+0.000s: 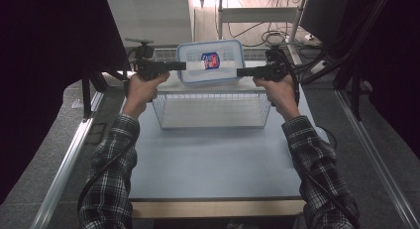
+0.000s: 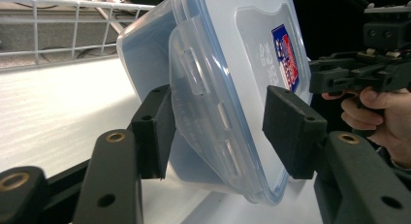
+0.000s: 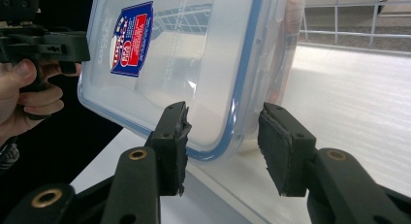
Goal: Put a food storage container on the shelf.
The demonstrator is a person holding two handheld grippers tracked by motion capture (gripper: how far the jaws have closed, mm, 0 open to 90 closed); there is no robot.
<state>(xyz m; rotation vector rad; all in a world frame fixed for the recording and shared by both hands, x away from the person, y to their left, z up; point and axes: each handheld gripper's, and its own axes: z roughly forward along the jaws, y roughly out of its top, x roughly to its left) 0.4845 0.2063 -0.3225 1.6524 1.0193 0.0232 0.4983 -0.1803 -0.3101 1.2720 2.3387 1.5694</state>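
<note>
Straddling the ends of the lidded plastic container [image 1: 210,63] above the wire basket [image 1: 213,110] on the desk [image 1: 213,159], the left gripper [image 1: 179,66] and right gripper [image 1: 242,72] look released, pads seemingly short of it; unsupported, it could tip and drop.

My container [image 1: 210,63] is looking like clear, glossy plastic with a blue seal strip round its lid, and a shiny printed paper label [image 1: 210,60] is sticking to the top. The basket [image 1: 212,110] is showing as thin white-coated metal wire. The table [image 1: 213,159] is looking smooth and matt, with a pale wooden front edge. My left gripper [image 2: 218,129] and right gripper [image 3: 223,149] are looking like matt black plastic; their pads are looking rough and foam-like.
</note>
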